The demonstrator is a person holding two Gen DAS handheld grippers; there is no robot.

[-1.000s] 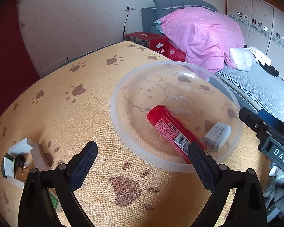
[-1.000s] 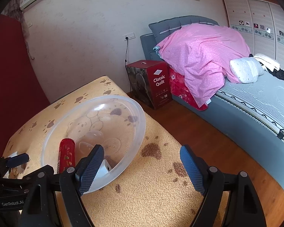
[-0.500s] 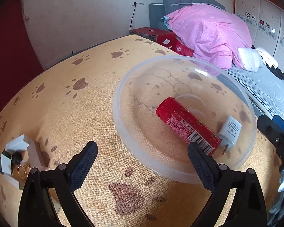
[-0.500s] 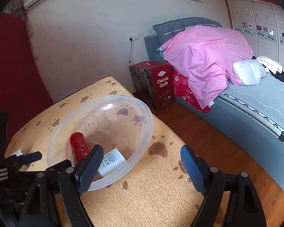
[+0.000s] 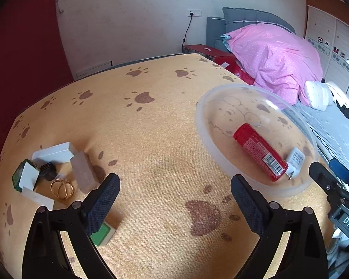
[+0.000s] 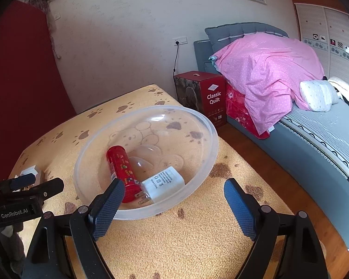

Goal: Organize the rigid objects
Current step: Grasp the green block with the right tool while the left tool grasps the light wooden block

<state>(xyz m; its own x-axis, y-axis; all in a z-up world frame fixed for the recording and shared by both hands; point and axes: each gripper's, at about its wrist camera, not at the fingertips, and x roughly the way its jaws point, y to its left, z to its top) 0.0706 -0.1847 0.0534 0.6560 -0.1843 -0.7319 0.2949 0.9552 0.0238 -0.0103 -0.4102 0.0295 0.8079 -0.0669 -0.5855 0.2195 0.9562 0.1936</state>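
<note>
My left gripper (image 5: 175,200) had swung toward nine o'clock — jaws wide, holding nothing. That brought the green tile (image 5: 102,233) at its near finger and the clutter (image 5: 53,174) of blocks and rings into view, my likely next pickups. My right gripper (image 6: 174,201) was opening, empty. Farther off, the clear bowl (image 6: 204,121) already held the red tube (image 6: 121,169) and white charger (image 6: 162,183).
</note>
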